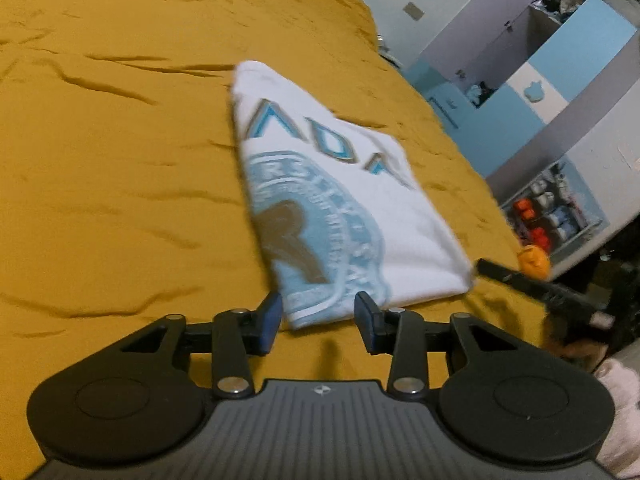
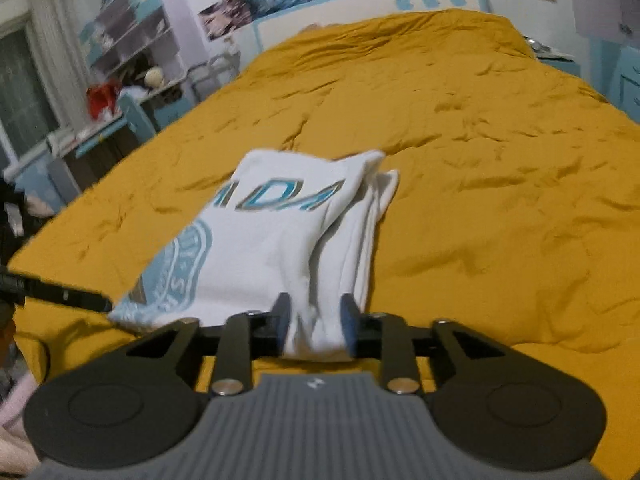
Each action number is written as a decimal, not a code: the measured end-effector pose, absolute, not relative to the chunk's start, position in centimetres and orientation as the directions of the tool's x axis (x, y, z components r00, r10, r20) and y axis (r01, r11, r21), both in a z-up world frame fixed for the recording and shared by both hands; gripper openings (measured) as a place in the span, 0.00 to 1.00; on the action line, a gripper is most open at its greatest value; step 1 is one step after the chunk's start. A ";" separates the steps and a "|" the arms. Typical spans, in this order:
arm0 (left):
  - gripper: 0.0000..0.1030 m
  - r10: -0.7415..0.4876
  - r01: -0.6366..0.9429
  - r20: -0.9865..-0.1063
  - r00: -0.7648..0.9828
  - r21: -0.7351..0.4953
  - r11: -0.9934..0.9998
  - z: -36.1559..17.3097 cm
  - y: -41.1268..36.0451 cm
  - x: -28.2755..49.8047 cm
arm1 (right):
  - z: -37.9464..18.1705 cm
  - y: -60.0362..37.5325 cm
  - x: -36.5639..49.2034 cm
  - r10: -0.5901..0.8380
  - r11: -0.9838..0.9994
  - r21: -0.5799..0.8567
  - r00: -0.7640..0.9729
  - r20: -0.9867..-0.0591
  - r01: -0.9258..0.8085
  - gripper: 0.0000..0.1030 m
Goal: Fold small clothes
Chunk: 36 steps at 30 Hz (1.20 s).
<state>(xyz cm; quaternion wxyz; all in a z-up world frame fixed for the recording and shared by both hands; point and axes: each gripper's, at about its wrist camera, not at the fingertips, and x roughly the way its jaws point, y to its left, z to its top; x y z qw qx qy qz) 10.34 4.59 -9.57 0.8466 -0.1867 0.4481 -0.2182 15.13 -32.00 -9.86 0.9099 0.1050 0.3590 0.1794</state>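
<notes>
A folded white T-shirt [image 1: 340, 200] with blue lettering and a round blue print lies on a mustard bedspread [image 1: 120, 160]. My left gripper [image 1: 320, 320] stands open, its blue pads either side of the shirt's near corner without pressing it. A finger of my right gripper [image 1: 504, 274] reaches the shirt's right corner. In the right wrist view the shirt [image 2: 260, 248] shows stacked layers along its right side. My right gripper [image 2: 316, 320] is shut on the near edge, with bunched fabric touching both pads. A finger of the left gripper [image 2: 80, 298] comes in from the left.
The bedspread [image 2: 500, 200] stretches wide and wrinkled beyond the shirt to a headboard [image 2: 360, 4]. Blue and white cupboards and shelves [image 1: 560, 100] stand past the bed's right edge, with an orange object [image 1: 534, 262] near it. A cluttered desk [image 2: 120, 92] lies left.
</notes>
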 end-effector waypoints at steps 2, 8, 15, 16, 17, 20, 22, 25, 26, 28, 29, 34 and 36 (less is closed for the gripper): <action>0.43 -0.515 0.204 -0.697 0.498 -0.483 0.851 -10.2 4.6 10.1 | -9.7 -32.2 15.0 0.405 0.910 0.337 0.682 -0.608 -0.241 0.26; 0.44 -0.498 0.239 -0.688 0.528 -0.442 0.864 -10.3 3.8 9.8 | -9.6 -31.5 14.7 0.417 0.905 0.344 0.673 -0.611 -0.249 0.27; 0.49 -0.620 0.123 -0.619 0.482 -0.653 0.747 -11.4 5.4 12.8 | -9.6 -33.9 16.8 0.458 0.851 0.502 0.685 -0.566 -0.154 0.47; 0.49 -0.624 0.096 -0.625 0.470 -0.666 0.740 -12.0 5.4 13.3 | -9.7 -34.3 17.4 0.467 0.838 0.528 0.686 -0.559 -0.140 0.60; 0.49 -0.635 0.070 -0.628 0.450 -0.684 0.726 -12.8 5.5 13.7 | -9.9 -34.7 18.2 0.481 0.821 0.556 0.679 -0.554 -0.128 0.65; 0.53 -0.661 0.029 -0.619 0.424 -0.721 0.693 -14.2 5.4 14.4 | -10.9 -36.0 20.9 0.515 0.769 0.634 0.665 -0.541 -0.079 0.68; 0.53 -0.677 0.037 -0.613 0.406 -0.730 0.683 -14.3 5.1 14.7 | -11.7 -36.5 22.7 0.550 0.725 0.686 0.649 -0.525 -0.059 0.69; 0.63 -0.716 0.046 -0.590 0.373 -0.759 0.650 -14.4 4.6 15.5 | -12.9 -36.5 25.6 0.586 0.694 0.719 0.611 -0.532 -0.040 0.69; 0.66 -0.726 0.043 -0.585 0.363 -0.767 0.640 -14.5 4.4 15.8 | -13.2 -36.4 26.4 0.588 0.695 0.718 0.603 -0.539 -0.036 0.69; 0.66 -0.739 0.029 -0.581 0.342 -0.780 0.626 -15.0 4.1 16.6 | -13.9 -36.4 28.0 0.588 0.696 0.718 0.591 -0.552 -0.021 0.69; 0.66 -0.745 0.025 -0.578 0.334 -0.784 0.620 -15.2 4.0 16.9 | -14.4 -36.3 29.0 0.597 0.691 0.723 0.577 -0.558 -0.016 0.69; 0.67 -0.787 -0.004 -0.547 0.287 -0.822 0.570 -16.4 3.5 18.6 | -16.4 -35.8 31.9 0.622 0.665 0.746 0.541 -0.566 0.017 0.68; 0.67 -0.801 -0.019 -0.533 0.274 -0.835 0.549 -17.1 3.3 19.5 | -16.9 -35.3 32.9 0.638 0.648 0.761 0.534 -0.554 0.015 0.68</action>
